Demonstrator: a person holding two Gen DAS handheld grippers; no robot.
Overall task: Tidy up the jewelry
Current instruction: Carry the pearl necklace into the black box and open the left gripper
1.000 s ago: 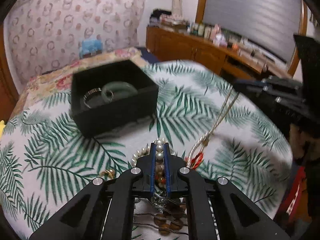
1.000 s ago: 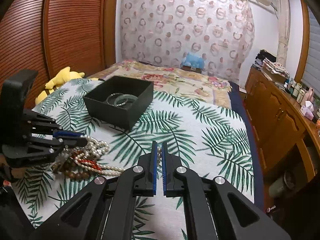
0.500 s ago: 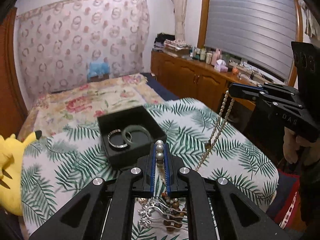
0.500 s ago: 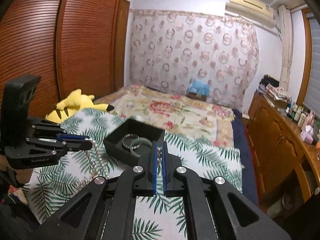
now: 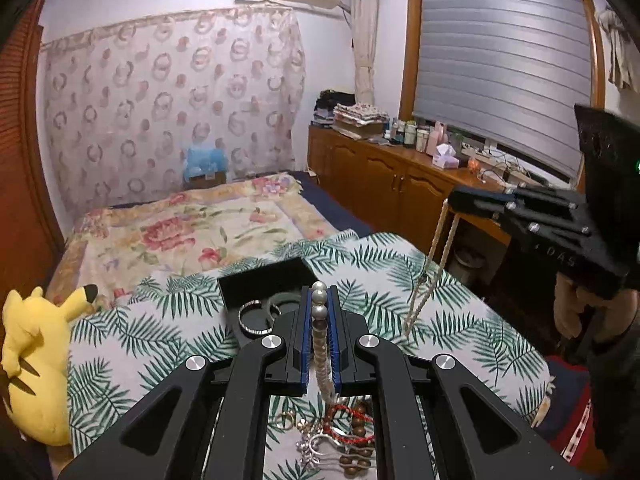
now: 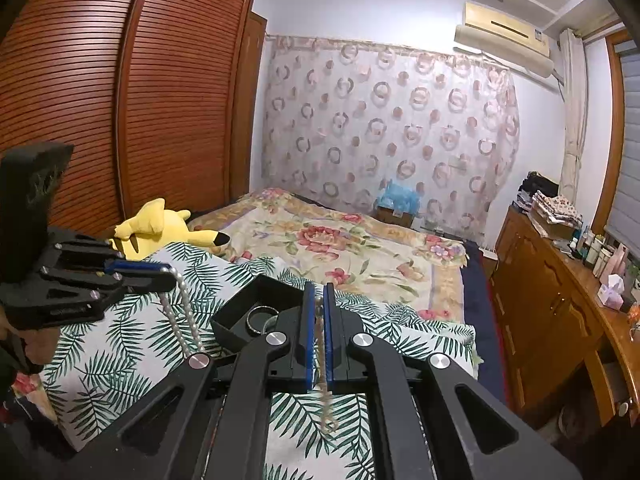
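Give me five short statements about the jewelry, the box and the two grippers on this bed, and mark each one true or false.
1. The left gripper is shut on a strand of large white pearls. True.
2. The right gripper hangs open and empty. False: it is shut on a thin cream bead strand.
3. The open black square box holds a silver ring-shaped bangle. True.
4. The yellow plush toy sits inside the box. False: it lies at the bed's edge, outside it.
5. All the jewelry is already boxed. False: a tangle of red cord and brown beads lies on the palm-leaf cloth.
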